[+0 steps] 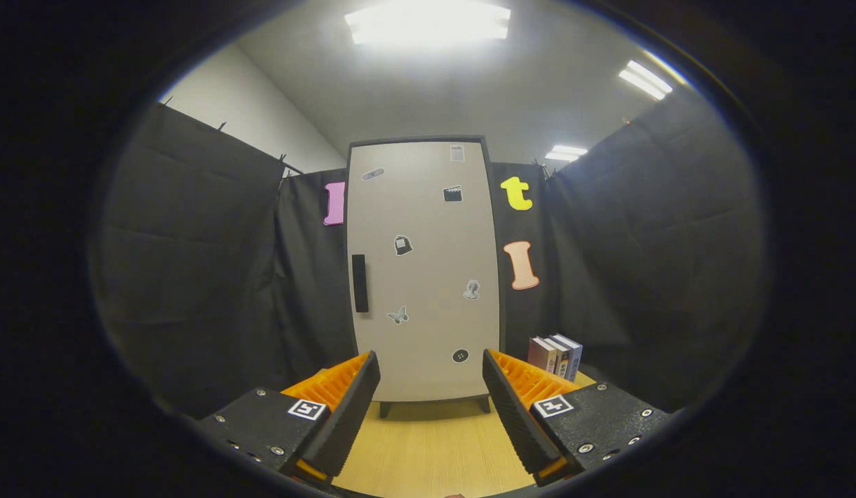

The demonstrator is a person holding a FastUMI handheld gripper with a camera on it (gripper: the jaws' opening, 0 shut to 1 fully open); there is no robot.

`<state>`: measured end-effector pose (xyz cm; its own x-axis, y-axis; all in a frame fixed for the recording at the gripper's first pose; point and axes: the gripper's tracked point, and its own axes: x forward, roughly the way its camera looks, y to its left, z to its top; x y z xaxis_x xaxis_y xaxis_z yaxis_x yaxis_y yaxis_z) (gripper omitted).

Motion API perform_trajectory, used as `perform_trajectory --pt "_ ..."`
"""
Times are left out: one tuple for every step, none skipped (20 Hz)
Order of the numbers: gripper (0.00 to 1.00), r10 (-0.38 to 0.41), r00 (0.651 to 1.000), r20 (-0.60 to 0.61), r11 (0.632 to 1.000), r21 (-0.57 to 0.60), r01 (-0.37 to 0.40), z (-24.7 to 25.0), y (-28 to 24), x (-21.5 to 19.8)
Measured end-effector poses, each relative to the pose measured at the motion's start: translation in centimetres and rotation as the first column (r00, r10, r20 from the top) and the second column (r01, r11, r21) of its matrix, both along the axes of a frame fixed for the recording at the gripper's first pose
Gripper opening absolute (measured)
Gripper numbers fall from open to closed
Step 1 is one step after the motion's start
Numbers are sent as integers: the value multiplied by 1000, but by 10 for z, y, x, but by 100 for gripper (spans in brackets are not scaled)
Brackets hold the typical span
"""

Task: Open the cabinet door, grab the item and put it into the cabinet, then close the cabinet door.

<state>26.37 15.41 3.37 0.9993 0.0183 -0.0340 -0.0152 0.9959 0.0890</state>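
1. The gripper [431, 363] sits at the bottom centre, its fingers spread wide with nothing between them, over a wooden tabletop [428, 449].
2. Beyond the fingers, mid-frame, stands the cabinet [424, 270], door closed, dark handle [359, 283] on its left edge.
3. Lower right of the cabinet stand what look like books [556, 354].

Matt cabinet door [428, 249]; wood-grain table [435, 443] (smooth); ribbed gripper [431, 366] fingers spread
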Motion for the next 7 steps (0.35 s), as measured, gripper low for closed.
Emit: perform_trajectory --pt "93 2 1000 0 1000 -1 -2 1 1 1" --pt "93 2 1000 0 1000 -3 -2 0 2 1" --pt "93 4 1000 -1 1000 -5 -4 0 3 2" --pt "93 6 1000 -2 1000 -5 -6 0 4 3" --pt "93 7 1000 -2 1000 -6 -7 0 5 3" --pt "93 8 1000 -4 1000 -8 -8 -1 6 4" --pt "93 8 1000 -3 1000 -10 -8 0 6 3"
